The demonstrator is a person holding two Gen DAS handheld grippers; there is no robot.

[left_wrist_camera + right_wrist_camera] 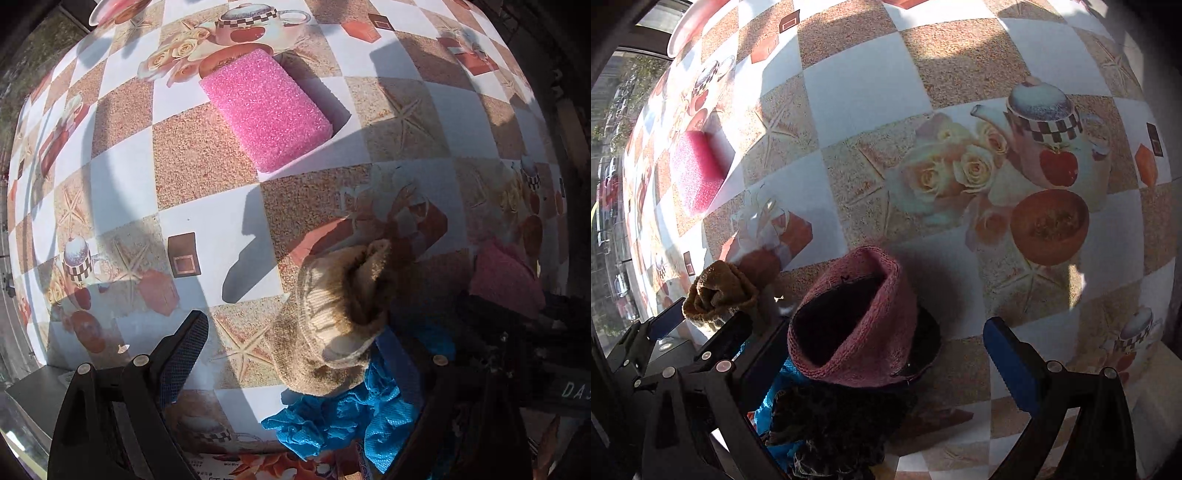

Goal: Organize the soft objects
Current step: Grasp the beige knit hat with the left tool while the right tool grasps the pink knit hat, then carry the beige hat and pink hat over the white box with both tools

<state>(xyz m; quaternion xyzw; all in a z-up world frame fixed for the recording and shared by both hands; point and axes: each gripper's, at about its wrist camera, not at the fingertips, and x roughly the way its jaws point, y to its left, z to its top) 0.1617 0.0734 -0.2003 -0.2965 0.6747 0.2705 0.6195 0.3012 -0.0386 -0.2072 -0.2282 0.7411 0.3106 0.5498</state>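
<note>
A pink sponge block [267, 109] lies on the checkered tablecloth ahead of my left gripper [306, 350]; it also shows at the left of the right wrist view [698, 173]. A tan knitted sock [332, 321] rests between the left fingers, on top of a crumpled blue cloth [340, 417]. The left gripper is open, with one finger [184, 354] well apart from the sock. My right gripper [886, 354] is open around a pink knitted hat [857, 321], which lies on a dark cloth [834, 428]. The tan sock [716, 291] sits left of the hat.
The tablecloth [122, 177] has printed teapots, roses and starfish. A plate rim [107, 9] shows at the far left corner. The table edge [40, 354] drops off at the left, with a window and street beyond.
</note>
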